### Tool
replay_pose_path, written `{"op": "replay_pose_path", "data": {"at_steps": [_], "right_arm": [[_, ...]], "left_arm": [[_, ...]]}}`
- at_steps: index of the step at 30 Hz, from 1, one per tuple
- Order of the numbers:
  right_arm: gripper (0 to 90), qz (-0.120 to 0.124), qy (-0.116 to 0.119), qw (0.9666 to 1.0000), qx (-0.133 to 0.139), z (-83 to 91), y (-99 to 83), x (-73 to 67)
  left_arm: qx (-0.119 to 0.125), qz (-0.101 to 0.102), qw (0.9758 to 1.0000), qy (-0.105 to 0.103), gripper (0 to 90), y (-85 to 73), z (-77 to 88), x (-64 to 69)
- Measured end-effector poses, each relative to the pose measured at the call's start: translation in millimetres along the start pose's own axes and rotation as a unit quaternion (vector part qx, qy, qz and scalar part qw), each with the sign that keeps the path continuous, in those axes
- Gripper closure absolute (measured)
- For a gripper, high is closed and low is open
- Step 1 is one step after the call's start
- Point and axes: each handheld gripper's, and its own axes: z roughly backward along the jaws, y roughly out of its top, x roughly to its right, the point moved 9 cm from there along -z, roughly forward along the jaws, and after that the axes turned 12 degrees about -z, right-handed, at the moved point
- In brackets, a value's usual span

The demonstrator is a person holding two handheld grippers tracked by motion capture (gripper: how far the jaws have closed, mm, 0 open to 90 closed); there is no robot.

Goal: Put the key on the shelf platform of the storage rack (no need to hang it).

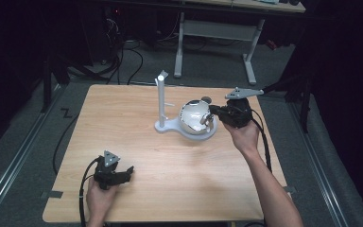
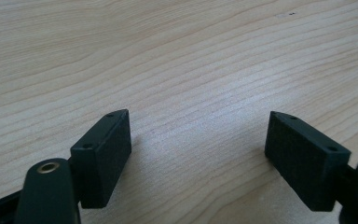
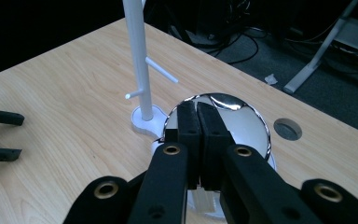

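Note:
A shiny metal bowl (image 1: 193,118) sits tilted on the round base of a white peg stand (image 1: 161,101), with its opening turned to the left. My right gripper (image 1: 211,117) is at the bowl's right edge. In the right gripper view its jaws (image 3: 196,109) are pressed together over the mirror-like bowl (image 3: 244,122), seemingly pinching its thin wall. The stand's pole (image 3: 137,56) rises just beyond, with two short pegs. My left gripper (image 1: 130,171) rests near the table's front left, and its jaws (image 2: 198,144) stand wide apart over bare wood.
The wooden table (image 1: 123,123) has a round cable hole (image 1: 206,100) just behind the bowl. Dark floor with cables and the legs of a second table (image 1: 250,61) lie beyond the far edge. My left gripper (image 3: 0,135) also appears far off in the right gripper view.

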Motion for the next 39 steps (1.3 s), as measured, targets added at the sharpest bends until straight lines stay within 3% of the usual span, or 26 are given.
{"op": "replay_pose_path", "data": {"at_steps": [18, 33, 39], "right_arm": [[89.6, -0.007, -0.025, 0.9995, -0.019, -33.4, 18.6, 3.9], [89.5, -0.018, -0.023, 0.999, -0.035, -71.0, 8.1, 4.4], [89.4, -0.033, -0.014, 0.9988, -0.033, -81.2, -1.1, 6.6]], "left_arm": [[-0.001, 0.001, 1.0, 0.0, 22.7, -0.1, 0.0, 0.2], [-0.003, 0.009, 0.9999, 0.005, 22.6, -0.5, -0.3, 0.8], [-0.003, 0.011, 0.9999, 0.006, 22.5, -1.0, 0.0, 1.0]]}}
